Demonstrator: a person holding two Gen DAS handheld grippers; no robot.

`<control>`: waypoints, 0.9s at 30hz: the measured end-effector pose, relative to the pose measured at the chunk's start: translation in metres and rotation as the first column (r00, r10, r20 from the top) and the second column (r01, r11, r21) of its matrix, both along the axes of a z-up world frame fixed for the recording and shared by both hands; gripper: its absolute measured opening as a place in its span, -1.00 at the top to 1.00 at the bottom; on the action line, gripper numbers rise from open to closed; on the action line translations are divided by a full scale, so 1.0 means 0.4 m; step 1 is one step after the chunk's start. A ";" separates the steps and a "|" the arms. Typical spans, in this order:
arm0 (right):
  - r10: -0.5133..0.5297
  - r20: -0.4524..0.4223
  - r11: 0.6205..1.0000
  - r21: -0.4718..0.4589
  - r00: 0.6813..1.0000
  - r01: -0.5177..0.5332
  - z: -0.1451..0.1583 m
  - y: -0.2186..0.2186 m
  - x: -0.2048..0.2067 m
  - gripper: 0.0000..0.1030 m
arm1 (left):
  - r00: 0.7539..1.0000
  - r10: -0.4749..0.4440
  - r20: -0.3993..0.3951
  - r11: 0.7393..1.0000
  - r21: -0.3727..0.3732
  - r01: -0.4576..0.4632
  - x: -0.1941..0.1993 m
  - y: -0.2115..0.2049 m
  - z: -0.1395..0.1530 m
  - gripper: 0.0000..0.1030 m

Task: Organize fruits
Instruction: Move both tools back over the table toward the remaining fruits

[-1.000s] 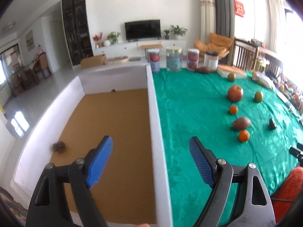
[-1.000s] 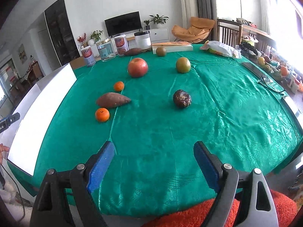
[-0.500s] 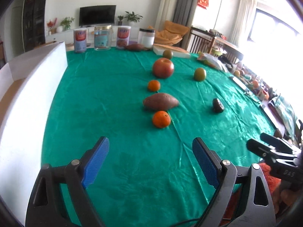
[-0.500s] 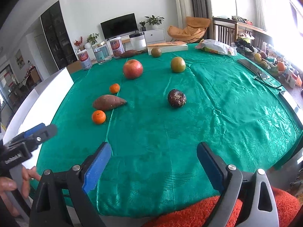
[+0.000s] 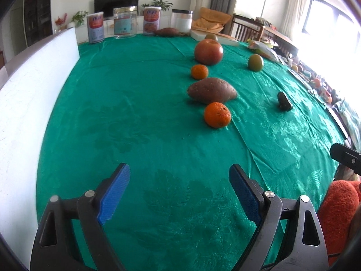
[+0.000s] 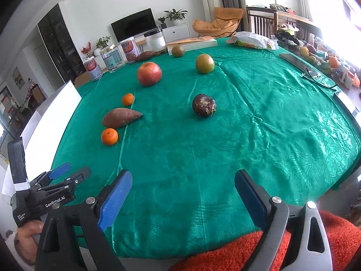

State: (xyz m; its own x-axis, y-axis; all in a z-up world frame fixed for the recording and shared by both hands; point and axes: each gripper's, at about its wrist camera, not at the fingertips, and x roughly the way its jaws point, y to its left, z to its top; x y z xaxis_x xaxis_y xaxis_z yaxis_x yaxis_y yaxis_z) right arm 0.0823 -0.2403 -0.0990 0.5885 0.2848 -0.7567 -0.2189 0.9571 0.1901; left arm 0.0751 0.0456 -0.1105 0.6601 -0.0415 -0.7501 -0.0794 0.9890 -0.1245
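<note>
My left tongs [image 5: 179,186] have swung from the box [image 5: 33,94] toward the orange [image 5: 217,114] mid-tabletop; both tongs (right [image 6: 183,193] too) gape empty, so picking comes next.

The table [image 6: 259,135] is covered with a shiny green cloth [image 6: 180,158]. On it lie a near orange [image 5: 217,114], a sweet potato [image 5: 212,90] just behind it, a small orange [image 5: 199,71], a red apple [image 5: 208,51], a green fruit [image 6: 204,63] and a dark wrinkled fruit [image 6: 204,105]. Four jars [image 6: 111,59] stand at the far edge, and a white box [image 5: 33,103] is on the left.
</note>
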 end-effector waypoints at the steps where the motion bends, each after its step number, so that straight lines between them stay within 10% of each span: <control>1: 0.000 -0.003 1.000 0.000 1.000 0.000 -0.001 0.000 0.001 -0.78 | 1.000 -0.011 0.001 1.000 0.000 0.011 -0.001 -0.003 -0.001 -0.76; 27: -0.006 -0.013 1.000 0.009 1.000 0.006 -0.003 -0.005 0.004 -0.78 | 0.999 -0.038 0.002 0.995 -0.092 0.039 0.004 0.021 -0.002 -0.76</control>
State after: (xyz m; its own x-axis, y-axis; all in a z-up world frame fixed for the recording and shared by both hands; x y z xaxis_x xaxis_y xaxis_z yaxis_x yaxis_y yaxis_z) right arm 0.0839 -0.2422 -0.1002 0.5801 0.2879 -0.7620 -0.2104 0.9567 0.2012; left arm 0.0768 0.0542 -0.1113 0.6570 -0.1357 -0.7416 -0.0414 0.9757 -0.2152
